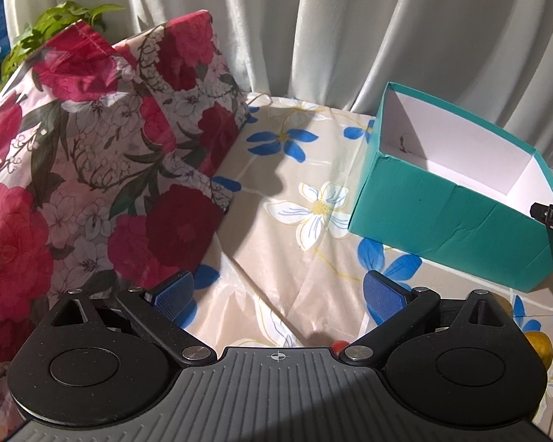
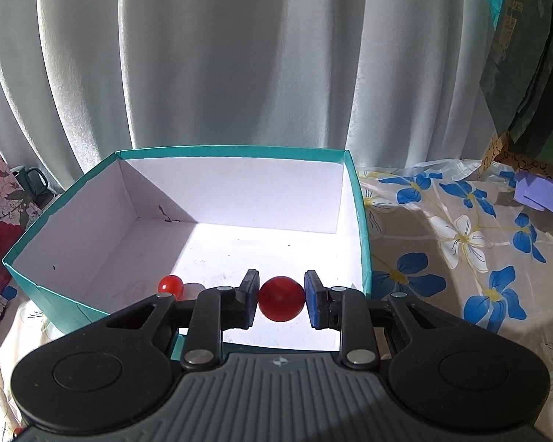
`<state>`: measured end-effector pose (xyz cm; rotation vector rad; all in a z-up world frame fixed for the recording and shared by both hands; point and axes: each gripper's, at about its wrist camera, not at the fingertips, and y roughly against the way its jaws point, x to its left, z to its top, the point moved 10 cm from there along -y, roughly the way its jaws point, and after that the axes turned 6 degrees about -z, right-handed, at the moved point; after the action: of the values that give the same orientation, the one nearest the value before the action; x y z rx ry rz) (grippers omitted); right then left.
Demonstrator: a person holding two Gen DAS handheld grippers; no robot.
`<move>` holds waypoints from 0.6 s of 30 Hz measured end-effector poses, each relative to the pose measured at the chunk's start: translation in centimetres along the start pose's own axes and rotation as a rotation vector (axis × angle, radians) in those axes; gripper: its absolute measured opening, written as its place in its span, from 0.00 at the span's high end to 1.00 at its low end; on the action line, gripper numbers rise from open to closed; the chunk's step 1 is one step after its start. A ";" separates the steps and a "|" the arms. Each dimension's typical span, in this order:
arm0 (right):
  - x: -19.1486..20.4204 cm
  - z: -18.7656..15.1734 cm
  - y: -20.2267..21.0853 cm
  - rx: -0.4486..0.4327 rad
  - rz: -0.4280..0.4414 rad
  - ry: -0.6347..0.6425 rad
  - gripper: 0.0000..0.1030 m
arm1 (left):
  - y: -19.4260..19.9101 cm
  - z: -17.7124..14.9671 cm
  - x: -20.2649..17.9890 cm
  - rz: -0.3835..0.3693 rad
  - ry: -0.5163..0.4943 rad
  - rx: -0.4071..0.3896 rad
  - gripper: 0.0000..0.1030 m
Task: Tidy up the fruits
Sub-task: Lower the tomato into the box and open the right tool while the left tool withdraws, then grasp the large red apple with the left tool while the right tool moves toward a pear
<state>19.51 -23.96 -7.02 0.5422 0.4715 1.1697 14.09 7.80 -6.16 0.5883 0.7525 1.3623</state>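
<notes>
A teal cardboard box [image 2: 70,302] with a white inside stands on the flowered tablecloth; it also shows in the left wrist view [image 1: 446,221] at the right. My right gripper [image 2: 281,300] is shut on a red round fruit [image 2: 281,298] and holds it over the near edge of the box. A smaller red fruit [image 2: 171,285] lies on the box floor at the near left. My left gripper [image 1: 280,291] is open and empty above the cloth, left of the box. A yellow fruit [image 1: 540,342] and a bit of red fruit [image 1: 338,344] show low beside it.
A red-flowered cushion [image 1: 92,169] leans at the left with a green plant [image 1: 51,25] behind it. White curtains [image 2: 239,55] hang behind the table. A purple block [image 2: 542,195] and a dark green bag [image 2: 527,55] are at the far right.
</notes>
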 end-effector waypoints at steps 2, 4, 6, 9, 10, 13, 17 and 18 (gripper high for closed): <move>0.0 0.0 0.0 0.002 0.001 0.007 0.75 | -0.2 -0.3 0.1 0.004 -0.002 0.008 0.02; 0.0 0.0 0.0 0.004 0.003 0.010 0.74 | -0.3 -0.6 0.0 0.002 -0.006 0.014 0.02; 0.0 0.0 0.3 0.005 0.016 0.002 0.71 | -0.5 -0.8 0.0 0.006 -0.010 0.021 0.02; -0.1 0.4 1.6 -0.035 0.028 -0.013 0.42 | -0.7 -1.3 0.0 0.012 -0.019 0.035 0.02; -0.1 0.6 2.2 -0.062 0.029 -0.009 0.32 | -0.8 -1.4 -0.1 0.012 -0.021 0.039 0.02; -0.2 1.0 3.8 -0.102 0.029 0.004 0.21 | -1.0 -1.8 -0.3 0.001 -0.030 0.044 0.02; -0.8 1.1 7.3 -0.151 0.094 -0.055 0.11 | -1.6 -2.5 -0.8 -0.027 -0.046 0.053 0.02; -1.1 1.1 8.6 -0.181 0.124 -0.089 0.07 | -1.9 -2.7 -0.9 -0.028 -0.051 0.059 0.02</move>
<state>13.59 -22.63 -0.74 0.4699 0.2551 1.2869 13.18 6.52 -9.22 0.6547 0.7595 1.2982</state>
